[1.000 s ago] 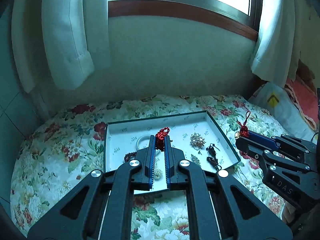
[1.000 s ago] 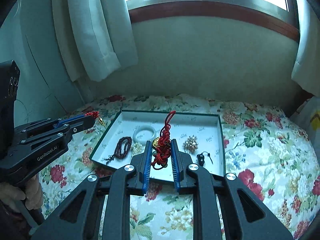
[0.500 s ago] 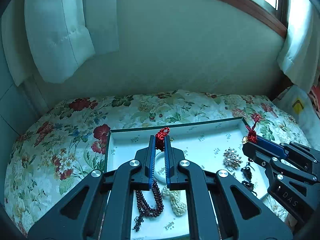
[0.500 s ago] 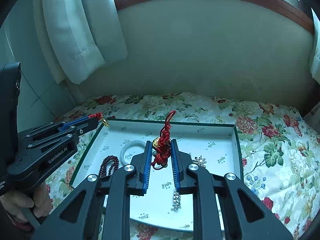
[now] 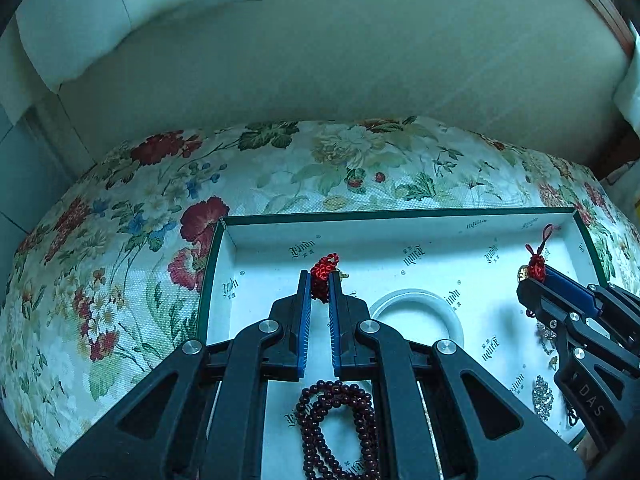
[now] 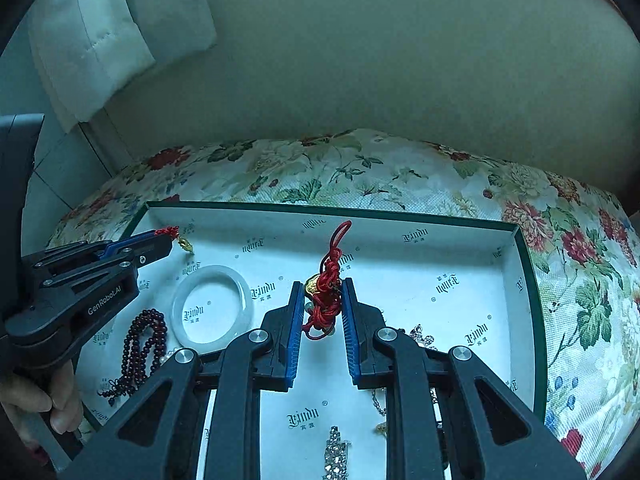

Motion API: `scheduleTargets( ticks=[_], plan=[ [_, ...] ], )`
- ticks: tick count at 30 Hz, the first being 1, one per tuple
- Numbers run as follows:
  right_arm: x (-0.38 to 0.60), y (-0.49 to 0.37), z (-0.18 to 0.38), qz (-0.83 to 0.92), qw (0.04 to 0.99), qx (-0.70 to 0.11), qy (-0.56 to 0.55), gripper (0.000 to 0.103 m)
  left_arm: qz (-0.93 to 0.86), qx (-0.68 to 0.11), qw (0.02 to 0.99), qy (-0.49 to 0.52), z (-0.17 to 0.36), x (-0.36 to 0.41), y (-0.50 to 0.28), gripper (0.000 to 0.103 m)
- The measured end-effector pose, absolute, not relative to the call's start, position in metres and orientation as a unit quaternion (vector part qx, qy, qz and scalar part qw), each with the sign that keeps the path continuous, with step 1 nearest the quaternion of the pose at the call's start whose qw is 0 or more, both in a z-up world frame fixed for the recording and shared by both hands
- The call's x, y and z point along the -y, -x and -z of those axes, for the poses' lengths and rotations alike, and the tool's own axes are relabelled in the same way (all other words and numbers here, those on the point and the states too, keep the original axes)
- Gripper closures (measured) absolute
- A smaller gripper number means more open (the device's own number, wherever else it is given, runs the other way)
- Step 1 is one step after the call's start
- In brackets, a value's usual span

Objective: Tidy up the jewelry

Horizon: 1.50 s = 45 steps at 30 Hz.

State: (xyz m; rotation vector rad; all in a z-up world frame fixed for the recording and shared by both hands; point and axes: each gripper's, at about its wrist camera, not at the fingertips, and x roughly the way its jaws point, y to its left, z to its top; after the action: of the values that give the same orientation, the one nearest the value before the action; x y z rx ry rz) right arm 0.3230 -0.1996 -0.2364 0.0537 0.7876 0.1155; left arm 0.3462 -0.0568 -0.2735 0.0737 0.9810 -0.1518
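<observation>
A white-lined tray with a green rim (image 5: 400, 213) (image 6: 528, 256) lies on a floral cloth. My left gripper (image 5: 319, 280) is shut on a red knotted cord charm (image 5: 323, 270) above the tray's back left part. It also shows in the right wrist view (image 6: 168, 236), with a gold bead hanging. My right gripper (image 6: 320, 290) is shut on another red knotted cord charm with a gold piece (image 6: 326, 280) over the tray's middle. It shows in the left wrist view (image 5: 530, 276) too. A white bangle (image 6: 212, 304) (image 5: 416, 312) and a dark red bead string (image 6: 144, 344) (image 5: 340, 420) lie in the tray.
Sparkling brooches (image 6: 336, 452) (image 5: 542, 396) and small dark pieces lie in the tray's near part. The floral cloth (image 5: 120, 260) covers a round table against a pale wall (image 6: 400, 60). White curtains (image 6: 100, 32) hang at the left.
Both grippers have moved forward and down over the tray, each still holding its red charm. The tray looks much nearer and larger in both views.
</observation>
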Motion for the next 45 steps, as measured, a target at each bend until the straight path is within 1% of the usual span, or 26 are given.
scheduleTargets(
  ticks=[3,6,7,9,10,11,13,18,20,24,25,26,33,39,43,45],
  plan=[
    [0.201,-0.326,0.241,-0.053,0.918,-0.391,-0.026,0.084,0.073,-0.474,0.876,-0.040,0.279,0.057,-0.348,0.094],
    [0.202,-0.326,0.243,-0.052,0.917,-0.395,-0.031,0.082,0.067,-0.472,0.878,-0.050,0.282,0.058,-0.347,0.089],
    [0.202,-0.325,0.242,-0.052,0.917,-0.394,-0.030,0.080,0.066,-0.472,0.878,-0.052,0.282,0.058,-0.347,0.084],
    [0.201,-0.323,0.242,-0.051,0.918,-0.392,-0.027,0.066,0.065,-0.471,0.878,-0.052,0.283,0.058,-0.346,0.073],
    [0.201,-0.322,0.241,-0.050,0.920,-0.389,-0.027,0.052,0.064,-0.469,0.879,-0.053,0.282,0.058,-0.345,0.066],
    [0.201,-0.320,0.240,-0.050,0.922,-0.384,-0.026,0.048,0.062,-0.467,0.881,-0.054,0.281,0.058,-0.344,0.064],
    [0.200,-0.318,0.238,-0.048,0.923,-0.381,-0.022,0.048,0.061,-0.464,0.882,-0.056,0.281,0.059,-0.343,0.062],
    [0.202,-0.314,0.237,-0.044,0.923,-0.381,-0.027,0.048,0.060,-0.461,0.884,-0.056,0.278,0.059,-0.338,0.053],
    [0.203,-0.311,0.237,-0.042,0.923,-0.382,-0.030,0.048,0.058,-0.460,0.884,-0.057,0.276,0.059,-0.335,0.047],
    [0.207,-0.302,0.235,-0.034,0.923,-0.381,-0.036,0.048,0.058,-0.456,0.886,-0.055,0.270,0.057,-0.325,0.045],
    [0.209,-0.299,0.234,-0.032,0.923,-0.381,-0.038,0.048,0.057,-0.456,0.886,-0.055,0.268,0.056,-0.322,0.041],
    [0.210,-0.296,0.233,-0.029,0.923,-0.381,-0.039,0.048,0.057,-0.454,0.887,-0.055,0.266,0.056,-0.318,0.039],
    [0.218,-0.262,0.227,-0.015,0.923,-0.382,-0.048,0.047,0.062,-0.447,0.891,-0.058,0.249,0.050,-0.277,0.038],
    [0.217,-0.219,0.210,-0.007,0.927,-0.372,-0.055,0.047,0.060,-0.423,0.903,-0.049,0.216,0.042,-0.232,0.033],
    [0.216,-0.187,0.194,-0.006,0.933,-0.355,-0.056,0.040,0.059,-0.407,0.910,-0.053,0.194,0.038,-0.199,0.031],
    [0.215,-0.171,0.188,-0.008,0.935,-0.350,-0.055,0.040,0.060,-0.400,0.913,-0.049,0.183,0.035,-0.182,0.028]
  ],
)
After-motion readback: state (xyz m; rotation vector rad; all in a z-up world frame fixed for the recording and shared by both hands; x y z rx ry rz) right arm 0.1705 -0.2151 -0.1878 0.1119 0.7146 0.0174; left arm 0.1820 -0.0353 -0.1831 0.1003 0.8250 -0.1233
